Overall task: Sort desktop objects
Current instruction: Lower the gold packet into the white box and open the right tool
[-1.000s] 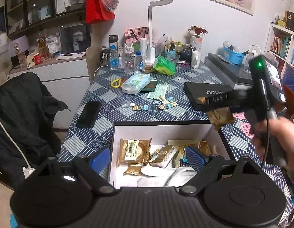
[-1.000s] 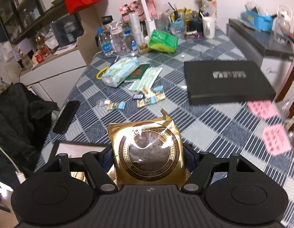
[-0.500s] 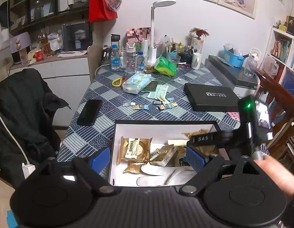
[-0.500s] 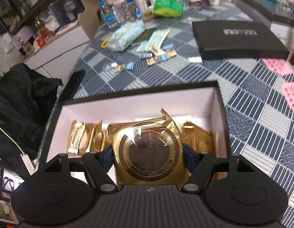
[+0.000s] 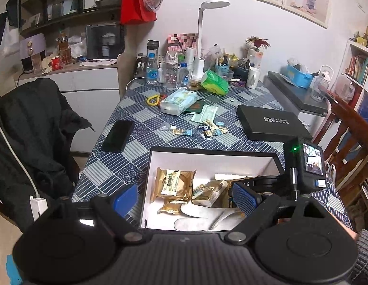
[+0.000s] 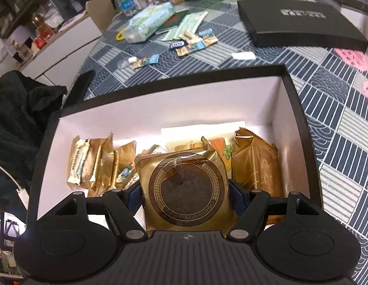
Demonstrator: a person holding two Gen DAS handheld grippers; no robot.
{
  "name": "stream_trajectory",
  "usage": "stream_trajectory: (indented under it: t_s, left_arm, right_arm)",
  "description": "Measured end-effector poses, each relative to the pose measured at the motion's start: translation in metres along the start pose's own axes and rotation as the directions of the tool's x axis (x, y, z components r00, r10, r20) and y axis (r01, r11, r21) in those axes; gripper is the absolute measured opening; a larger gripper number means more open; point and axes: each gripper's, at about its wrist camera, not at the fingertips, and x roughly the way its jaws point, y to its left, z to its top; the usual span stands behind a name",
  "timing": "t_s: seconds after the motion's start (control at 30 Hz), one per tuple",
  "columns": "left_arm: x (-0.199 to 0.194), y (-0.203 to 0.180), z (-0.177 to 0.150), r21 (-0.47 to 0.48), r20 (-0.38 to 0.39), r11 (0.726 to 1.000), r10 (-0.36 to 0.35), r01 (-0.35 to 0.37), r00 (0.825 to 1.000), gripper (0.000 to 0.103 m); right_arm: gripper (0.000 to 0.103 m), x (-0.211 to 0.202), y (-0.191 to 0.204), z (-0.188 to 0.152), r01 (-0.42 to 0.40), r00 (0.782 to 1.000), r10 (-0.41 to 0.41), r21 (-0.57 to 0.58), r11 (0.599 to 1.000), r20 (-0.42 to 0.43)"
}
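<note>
From the left wrist view, the left gripper (image 5: 185,199) hangs over the near edge of an open black box (image 5: 212,150) with white inner walls, its blue-padded fingers (image 5: 243,198) spread wide with nothing between them. Inside lie gold foil snack packets (image 5: 175,185), one with a pale label running along its length, and a crumpled white wrapper (image 5: 200,218). The right gripper (image 5: 260,186) reaches into the box's right half; what it carries is hidden here behind the left gripper's finger. Farther off on the blue patterned tablecloth (image 5: 136,133) sit a black phone (image 5: 118,135), scattered small sachets (image 5: 207,129), a tissue pack (image 5: 178,101) and a flat black lid (image 5: 270,125).

The right wrist view shows what the other cannot — the right gripper (image 6: 186,196) is pinching a gold mooncake packet (image 6: 185,187) by its two side edges. The packet is roughly square, glossy and crinkled, its face up with a round window ringed by print; its serrated seal points away from the camera, toward the box's far wall (image 6: 169,111). It hangs low inside the box, above the other gold packets (image 6: 255,163). Pink paper slips (image 6: 353,58) lie on the cloth to the right.
</note>
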Motion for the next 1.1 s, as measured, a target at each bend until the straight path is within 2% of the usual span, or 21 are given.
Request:
stream_trajectory:
  t_s: [0.37,0.47,0.63,0.83,0.93,1.1]
  left_arm:
    - [0.004,-0.003,-0.001,0.014,-0.011,1.000,0.009,-0.009,1.000,0.103]
    - [0.006,-0.002,-0.001,0.011,-0.014,1.000,0.009,-0.009,1.000,0.103]
    - [0.008,-0.001,0.000,0.019,-0.020,1.000,0.003,-0.003,1.000,0.103]
    - [0.012,-0.003,0.000,0.041,-0.031,0.999,-0.003,0.004,1.000,0.103]
    - [0.013,0.000,0.002,0.039,-0.031,0.999,-0.001,0.003,1.000,0.103]
    - [0.012,0.012,0.007,-0.020,-0.003,0.999,-0.025,0.025,1.000,0.103]
  right_arm:
    - [0.074,0.009,-0.005,0.002,-0.012,1.000,0.013,0.032,0.999,-0.019]
    - [0.079,0.002,-0.008,0.002,-0.038,0.999,0.039,0.067,0.997,-0.005]
    - [0.082,-0.026,-0.003,0.003,-0.023,0.997,0.020,0.032,0.999,0.079]
    - [0.093,-0.077,0.000,-0.011,0.002,0.982,-0.004,0.011,1.000,0.187]
    - [0.103,-0.100,0.003,-0.023,0.033,0.970,-0.028,-0.013,0.999,0.242]
    - [0.103,-0.124,0.005,-0.041,0.071,0.956,-0.063,-0.017,0.997,0.286]
